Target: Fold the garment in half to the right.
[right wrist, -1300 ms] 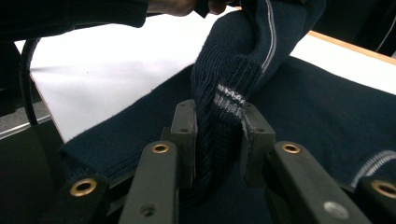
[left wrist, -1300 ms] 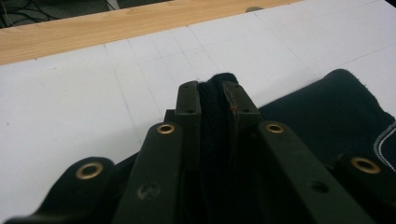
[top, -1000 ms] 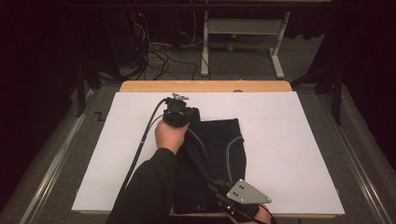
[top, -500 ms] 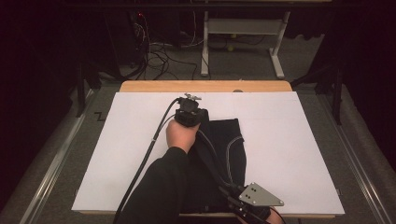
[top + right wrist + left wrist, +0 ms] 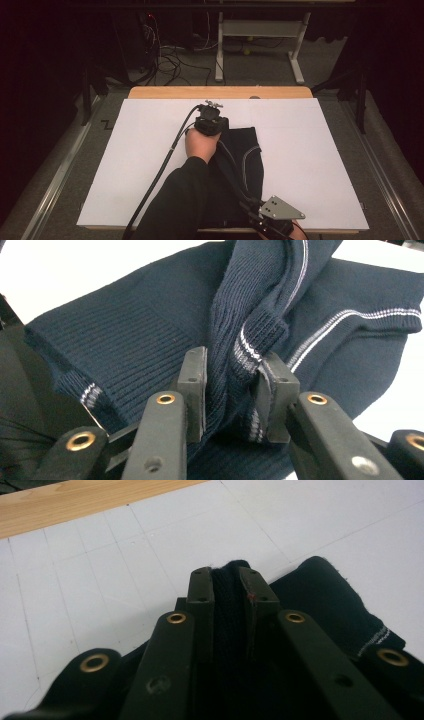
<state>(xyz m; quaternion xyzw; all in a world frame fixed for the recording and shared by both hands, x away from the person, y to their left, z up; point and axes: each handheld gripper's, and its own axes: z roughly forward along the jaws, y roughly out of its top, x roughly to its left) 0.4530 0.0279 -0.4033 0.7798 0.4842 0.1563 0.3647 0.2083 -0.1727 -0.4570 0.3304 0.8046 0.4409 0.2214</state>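
Left gripper (image 5: 210,120) jaws clamp sweater (image 5: 245,160) toward table's (image 5: 310,150) far edge; right gripper (image 5: 232,385) jaws pinch its striped fold at the near edge.

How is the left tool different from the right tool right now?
The left tool is out at the far end of the sweater; the right tool is at the near edge of the table. The right tool has a grey plate on top; on the left tool I see none. Both are shut on the sweater's dark knit, each in one hand.
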